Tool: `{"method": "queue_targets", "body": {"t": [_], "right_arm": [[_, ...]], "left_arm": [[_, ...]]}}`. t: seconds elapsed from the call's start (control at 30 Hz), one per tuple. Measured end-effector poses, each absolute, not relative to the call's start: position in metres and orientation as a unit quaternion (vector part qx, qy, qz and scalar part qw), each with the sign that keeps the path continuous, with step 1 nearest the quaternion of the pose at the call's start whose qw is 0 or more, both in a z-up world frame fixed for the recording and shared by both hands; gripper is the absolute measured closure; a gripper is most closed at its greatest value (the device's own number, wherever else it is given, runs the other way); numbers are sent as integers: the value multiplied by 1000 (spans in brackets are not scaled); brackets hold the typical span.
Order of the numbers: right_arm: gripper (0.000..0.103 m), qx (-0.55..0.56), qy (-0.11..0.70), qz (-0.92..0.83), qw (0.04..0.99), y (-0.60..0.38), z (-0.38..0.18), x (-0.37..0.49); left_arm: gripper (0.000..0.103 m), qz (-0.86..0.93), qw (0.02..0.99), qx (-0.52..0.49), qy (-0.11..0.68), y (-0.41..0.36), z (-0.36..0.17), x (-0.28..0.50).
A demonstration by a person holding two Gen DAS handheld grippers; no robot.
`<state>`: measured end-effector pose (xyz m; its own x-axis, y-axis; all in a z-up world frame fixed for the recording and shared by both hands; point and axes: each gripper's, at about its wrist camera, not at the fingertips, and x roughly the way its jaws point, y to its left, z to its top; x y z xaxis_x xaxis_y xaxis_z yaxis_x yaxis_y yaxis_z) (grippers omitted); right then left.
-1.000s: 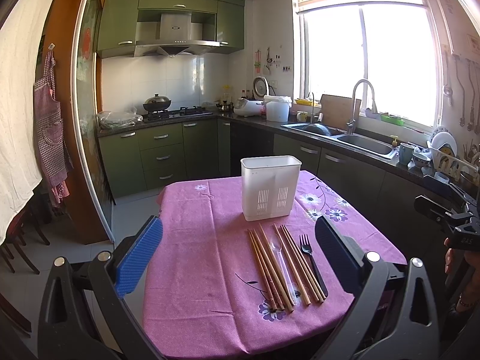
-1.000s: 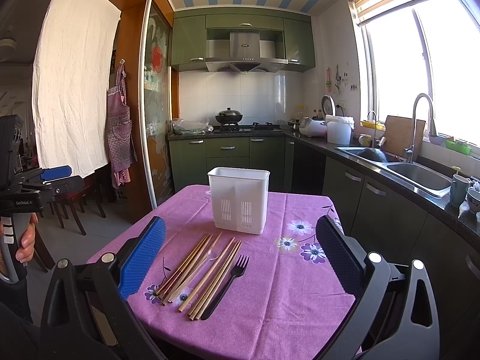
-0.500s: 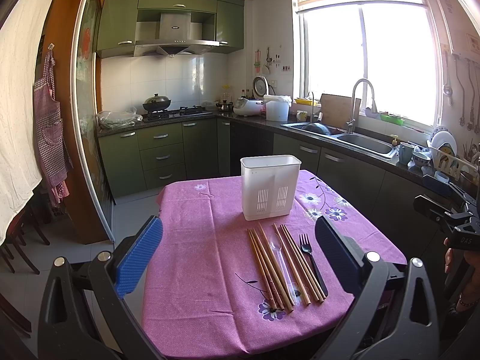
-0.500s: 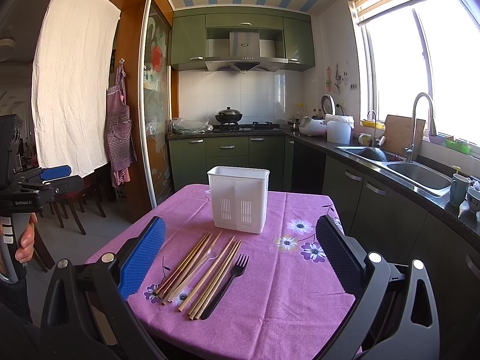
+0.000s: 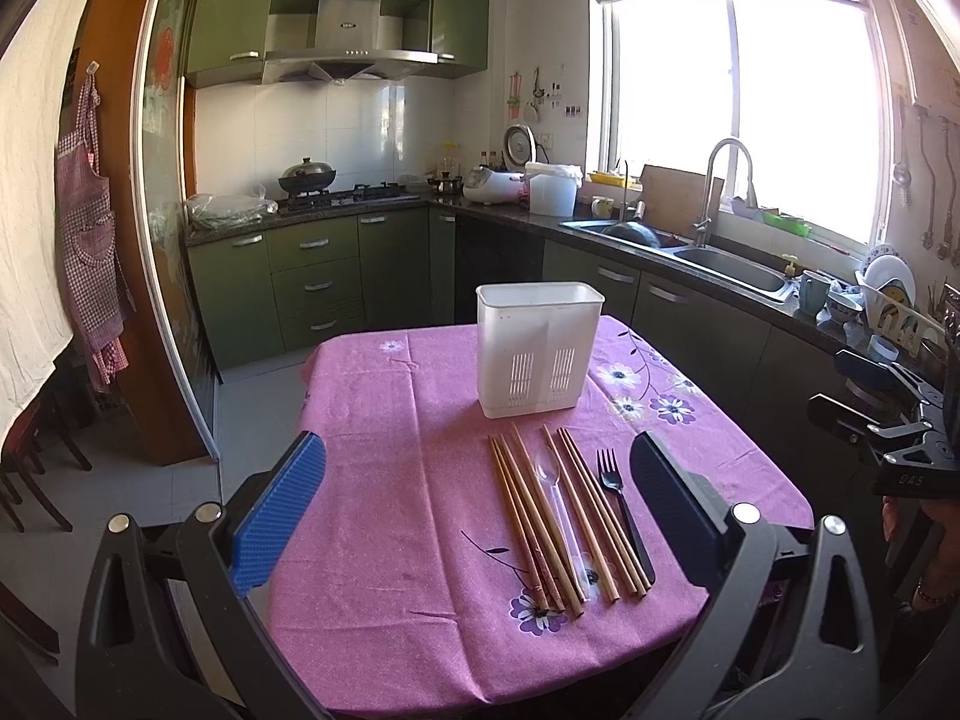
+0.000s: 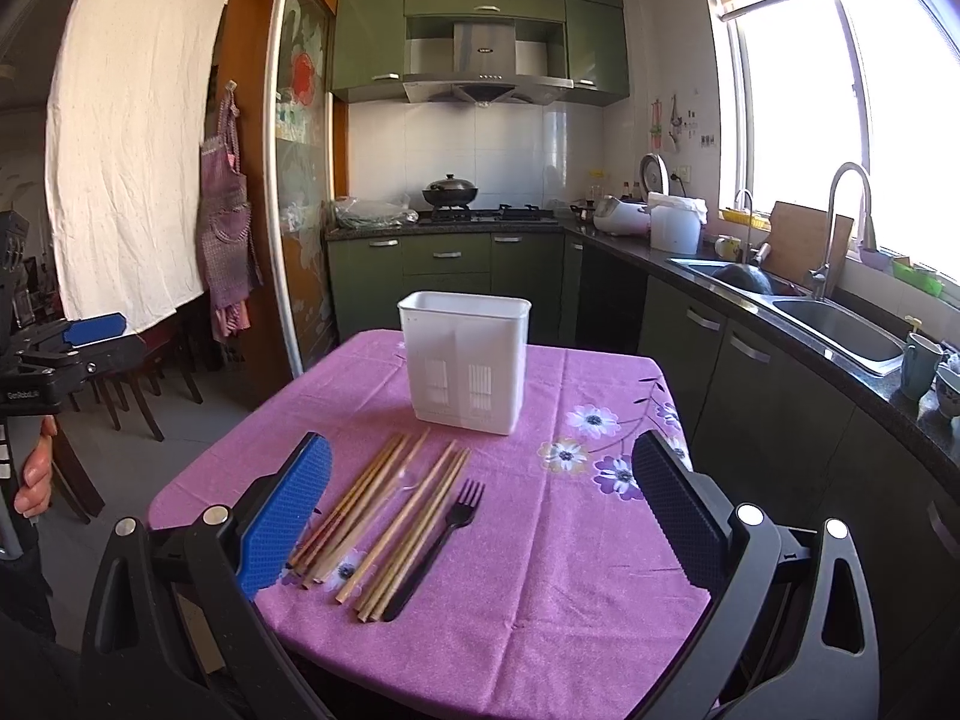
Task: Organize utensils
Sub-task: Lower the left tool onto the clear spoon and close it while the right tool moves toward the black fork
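Observation:
A white slotted utensil holder (image 5: 538, 348) (image 6: 464, 358) stands upright near the middle of the table with the pink cloth (image 5: 384, 480) (image 6: 570, 570). In front of it lie several wooden chopsticks (image 5: 528, 516) (image 6: 384, 504), a clear plastic spoon (image 5: 555, 498) among them, and a black plastic fork (image 5: 621, 510) (image 6: 441, 540). My left gripper (image 5: 477, 501) is open and empty, held back from the table's near left edge. My right gripper (image 6: 480, 504) is open and empty, held over the near right edge. Each gripper shows at the edge of the other's view.
Green kitchen cabinets and a dark counter with a sink (image 5: 726, 258) (image 6: 834, 324) run along the right. A stove with a wok (image 5: 309, 174) stands behind. Chairs (image 6: 132, 378) stand to the left of the table. A drying rack with dishes (image 5: 888, 306) is at far right.

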<state>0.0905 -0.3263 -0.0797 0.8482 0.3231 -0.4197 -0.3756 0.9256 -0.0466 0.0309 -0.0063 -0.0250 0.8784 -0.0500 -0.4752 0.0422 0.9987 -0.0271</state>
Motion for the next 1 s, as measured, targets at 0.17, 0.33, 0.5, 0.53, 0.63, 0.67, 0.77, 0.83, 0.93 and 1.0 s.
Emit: {"method": "queue_targets", "body": {"t": [0.17, 0.33, 0.5, 0.53, 0.63, 0.67, 0.77, 0.83, 0.93, 1.0], "right_arm": [[4, -114, 265, 158, 944, -313, -103, 136], [4, -99, 329, 152, 927, -310, -131, 190], [4, -79, 378, 139, 912, -311, -155, 227], [4, -80, 380, 138, 911, -311, -159, 231], [8, -81, 390, 137, 907, -311, -168, 241], [11, -82, 393, 134, 906, -311, -170, 244], [19, -86, 397, 128, 905, -312, -175, 250], [20, -85, 400, 129, 903, -312, -177, 252], [21, -84, 402, 132, 902, -312, -180, 253], [21, -84, 403, 132, 902, -312, -182, 252]], "left_arm": [[6, -32, 949, -19, 313, -10, -51, 79], [6, -38, 921, -23, 387, -25, -85, 133], [23, -55, 892, -18, 448, -49, -113, 177], [31, -58, 886, -16, 461, -54, -118, 185], [40, -69, 867, -12, 493, -67, -132, 201], [45, -72, 862, -8, 502, -71, -136, 205], [55, -73, 850, 6, 522, -82, -147, 215], [57, -72, 844, 11, 532, -85, -152, 221], [67, -77, 831, 6, 551, -88, -161, 229], [77, -85, 824, 0, 561, -90, -166, 233]]}}
